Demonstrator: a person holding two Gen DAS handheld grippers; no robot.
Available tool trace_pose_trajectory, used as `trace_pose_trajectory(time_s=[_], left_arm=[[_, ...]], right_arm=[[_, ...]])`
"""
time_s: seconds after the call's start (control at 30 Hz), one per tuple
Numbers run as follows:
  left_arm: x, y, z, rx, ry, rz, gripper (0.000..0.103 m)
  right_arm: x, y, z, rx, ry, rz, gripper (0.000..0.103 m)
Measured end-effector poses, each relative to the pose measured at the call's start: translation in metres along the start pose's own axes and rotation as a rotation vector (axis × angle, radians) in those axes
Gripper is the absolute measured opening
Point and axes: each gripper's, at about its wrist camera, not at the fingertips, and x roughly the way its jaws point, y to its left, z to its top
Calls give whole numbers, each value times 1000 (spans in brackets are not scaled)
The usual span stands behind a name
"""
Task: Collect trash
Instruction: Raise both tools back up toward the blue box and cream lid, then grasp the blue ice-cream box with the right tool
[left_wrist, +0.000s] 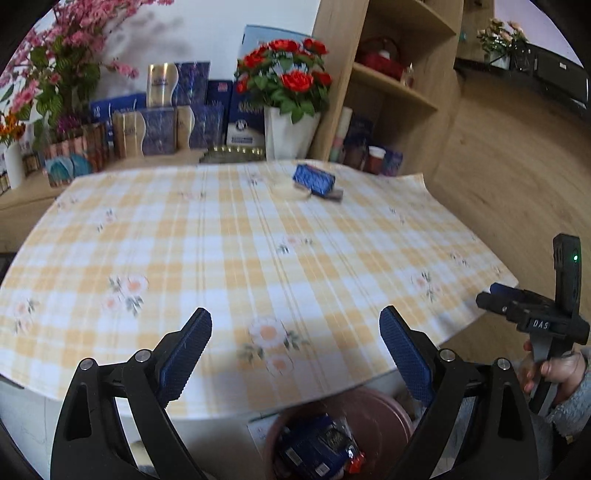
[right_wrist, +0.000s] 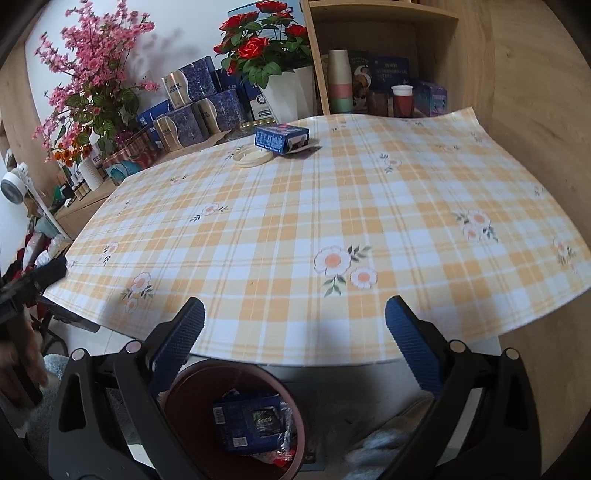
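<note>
Left gripper (left_wrist: 295, 347) is hanging over the near table edge with jaws wide apart, nothing between them. Right gripper (right_wrist: 295, 343) is doing the same, jaws apart and empty, a hand (left_wrist: 554, 373) gripping its handle.

Bin (right_wrist: 184, 406) is sitting on the floor just below the near edge of the table (right_wrist: 369, 192). It is holding a dark blue box (right_wrist: 247, 421), some clear wrap and a red scrap; anything deeper is hidden.

Trash still waiting: a blue carton (right_wrist: 281, 138) lying on its side near the far edge, flap open, and a flat cream roll (right_wrist: 252, 157) just beside it, possibly touching.

Risks, as judgement:
- Carton is looking crushable; an open flap could be catching a pad and twisting it out of the grip.
- Roll is lying low and flat, so the pads could be skating over it or pinching the tablecloth (right_wrist: 461, 166).
- Long reach is passing close to the white flower pot (right_wrist: 291, 96) and stacked boxes behind.
</note>
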Motion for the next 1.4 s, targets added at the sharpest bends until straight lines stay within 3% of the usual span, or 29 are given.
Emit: trace_pose_trajectory(time_s=[0.47,0.93,1.1,1.4], left_arm=[[25,30,60,41,-43,18,90],[95,66,106,-9,-3,23,90],[119,80,114,-35,18,30,90],[154,92,122,-56,49,12,90]], right_arm=[[49,6,84,-160,19,-8,97],[194,28,194,-417,85,-134,97],[257,51,207,-598,125,-259,96],[320,73,222,-754,158,-342,96]])
